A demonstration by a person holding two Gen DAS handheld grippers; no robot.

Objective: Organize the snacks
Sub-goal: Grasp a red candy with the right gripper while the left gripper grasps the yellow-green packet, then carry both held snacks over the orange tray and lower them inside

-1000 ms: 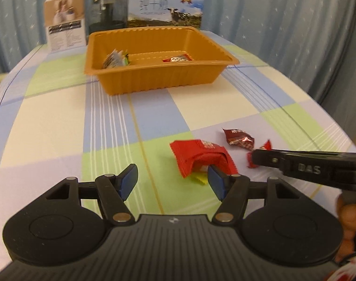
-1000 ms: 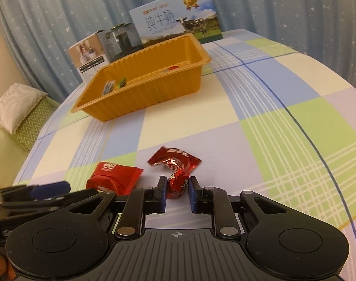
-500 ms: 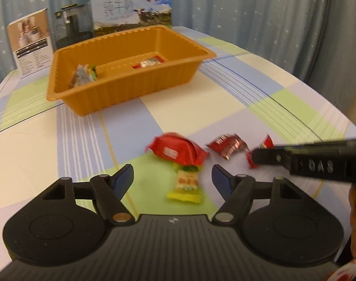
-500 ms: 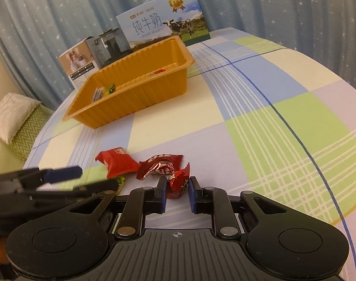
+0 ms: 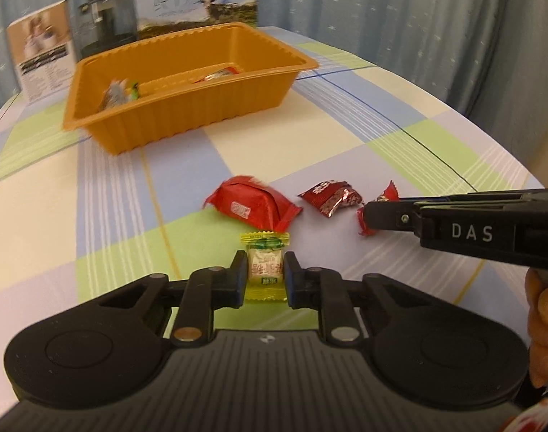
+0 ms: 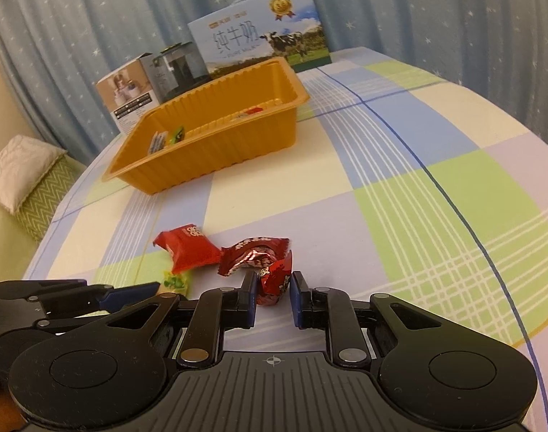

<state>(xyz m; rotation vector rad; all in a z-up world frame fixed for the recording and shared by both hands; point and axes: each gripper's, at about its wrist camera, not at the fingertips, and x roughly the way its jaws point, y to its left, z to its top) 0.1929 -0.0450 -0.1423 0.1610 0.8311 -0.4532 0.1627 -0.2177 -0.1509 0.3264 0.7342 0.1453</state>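
Setting: star-printed blue curtains are hanging behind a desk (image 6: pixel 436 165) covered in a checked cloth, with a milk carton box (image 6: pixel 263 41) standing at the far edge.
Left tool (image 5: pixel 265 277): its jaws are sitting narrow on a yellow candy (image 5: pixel 265 264), pressing the wrapper from both sides while it is lying flat on the desk.
Right tool (image 6: pixel 273 297): it is gripping a small red candy (image 6: pixel 275 280) between narrowed jaws, low over the desk.
Loose snacks: just ahead of both tools, a red packet (image 5: pixel 254 206) and a dark red foil candy (image 5: pixel 331 196) are lying side by side, the yellow candy's far end almost touching the red packet.
Orange tray (image 5: pixel 187 115): it is waiting well ahead of the tools, already holding a few wrapped pieces.
Step in hand: judging by the grips, both candies are about to be lifted.
Doing it well: raising each tool straight up before travelling forward is probably wise, so that the wrapper ends are not dragging the neighbouring packets; keeping the squeeze steady matters, since slick wrappers are likely to slip; carrying clear over the near wall of the tray before letting go is also advisable.
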